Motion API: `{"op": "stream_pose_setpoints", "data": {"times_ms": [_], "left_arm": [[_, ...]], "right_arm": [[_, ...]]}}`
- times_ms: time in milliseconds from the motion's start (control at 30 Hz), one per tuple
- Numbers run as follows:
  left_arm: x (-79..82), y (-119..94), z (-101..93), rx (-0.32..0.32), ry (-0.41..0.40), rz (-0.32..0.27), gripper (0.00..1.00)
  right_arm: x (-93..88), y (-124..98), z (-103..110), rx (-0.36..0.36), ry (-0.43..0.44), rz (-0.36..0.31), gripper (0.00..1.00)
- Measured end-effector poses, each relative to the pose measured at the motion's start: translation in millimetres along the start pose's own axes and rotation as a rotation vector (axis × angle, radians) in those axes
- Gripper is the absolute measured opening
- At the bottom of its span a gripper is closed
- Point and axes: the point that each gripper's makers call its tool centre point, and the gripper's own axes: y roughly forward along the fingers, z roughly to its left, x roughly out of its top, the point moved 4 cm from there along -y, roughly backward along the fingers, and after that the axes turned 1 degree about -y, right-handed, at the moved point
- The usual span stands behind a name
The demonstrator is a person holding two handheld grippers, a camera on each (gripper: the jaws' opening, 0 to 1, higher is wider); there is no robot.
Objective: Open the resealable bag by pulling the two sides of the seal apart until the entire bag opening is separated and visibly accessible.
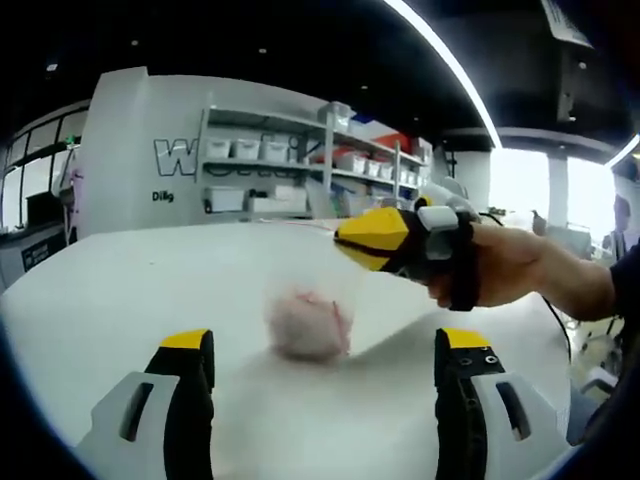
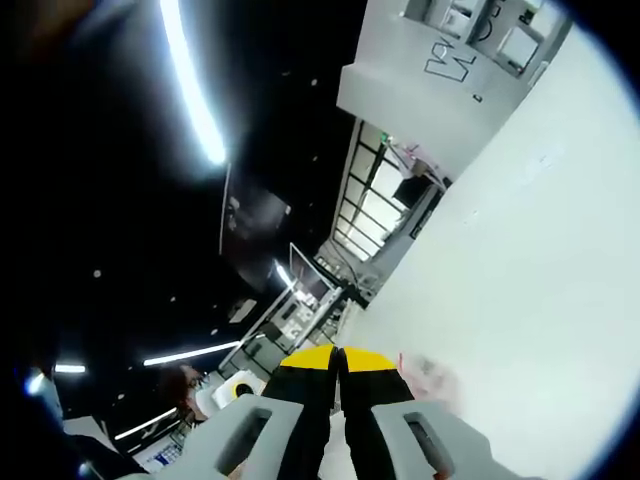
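A clear resealable bag (image 1: pixel 308 322) with a pinkish lump inside stands blurred on the white table (image 1: pixel 120 290), just beyond my left gripper (image 1: pixel 325 345). That gripper is open wide with nothing between its yellow-tipped jaws. The right gripper (image 1: pixel 345 240), held in a person's hand (image 1: pixel 500 265), comes in from the right above the bag and appears to pinch its clear top edge. In the right gripper view the right gripper (image 2: pixel 338 358) has its jaws pressed together, and part of the bag (image 2: pixel 432 378) shows as a pink blur just right of them over the table (image 2: pixel 540 250).
Shelves (image 1: pixel 300 165) with white boxes stand against a grey wall behind the table. A person (image 1: pixel 622 215) is at the far right by bright windows. The table top stretches wide to the left of the bag.
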Motion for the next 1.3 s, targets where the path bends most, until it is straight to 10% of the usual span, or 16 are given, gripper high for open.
{"op": "stream_pose_setpoints", "data": {"times_ms": [1300], "left_arm": [[0.1, 23.0, 4.4, -0.001, 0.017, 0.012, 0.87]], "right_arm": [[-0.1, -1.2, 0.0, 0.002, 0.013, -0.01, 0.0]]}}
